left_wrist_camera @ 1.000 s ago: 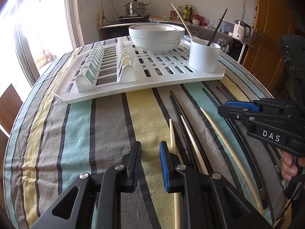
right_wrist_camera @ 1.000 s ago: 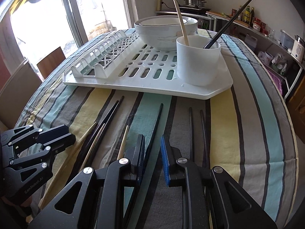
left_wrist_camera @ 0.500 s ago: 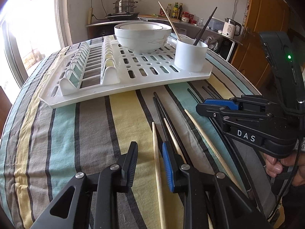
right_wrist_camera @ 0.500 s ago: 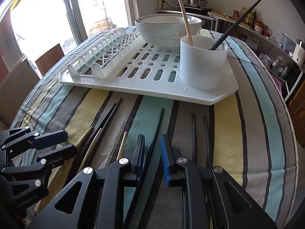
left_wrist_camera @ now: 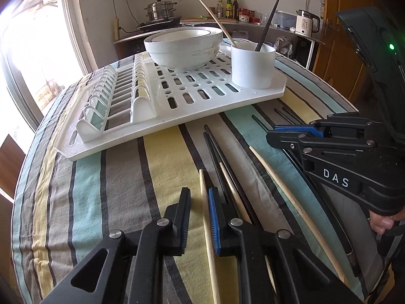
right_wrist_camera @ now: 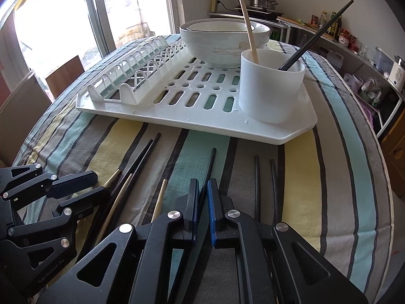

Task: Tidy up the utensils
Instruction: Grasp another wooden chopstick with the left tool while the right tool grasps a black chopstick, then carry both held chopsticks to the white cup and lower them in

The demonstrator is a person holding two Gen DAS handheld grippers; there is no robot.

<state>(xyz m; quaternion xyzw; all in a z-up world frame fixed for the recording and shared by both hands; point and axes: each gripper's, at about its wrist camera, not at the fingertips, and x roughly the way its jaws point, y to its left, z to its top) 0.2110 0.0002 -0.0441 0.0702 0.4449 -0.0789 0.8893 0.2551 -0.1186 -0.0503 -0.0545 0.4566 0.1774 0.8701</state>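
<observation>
As both tools closed, we note left tool [left_wrist_camera: 199,216] gripping wooden chopstick [left_wrist_camera: 206,224], right tool [right_wrist_camera: 201,211] gripping black chopstick [right_wrist_camera: 206,181]; transfer to cup [right_wrist_camera: 272,87] likely next.

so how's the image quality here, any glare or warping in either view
Left wrist view: the window at left is blown out white, and fisheye bending bows the drying rack and striped tablecloth; the foreground stays sharp. Right wrist view: the window is overexposed too, the table edge curves strongly, and the white cup stays crisp.
</observation>
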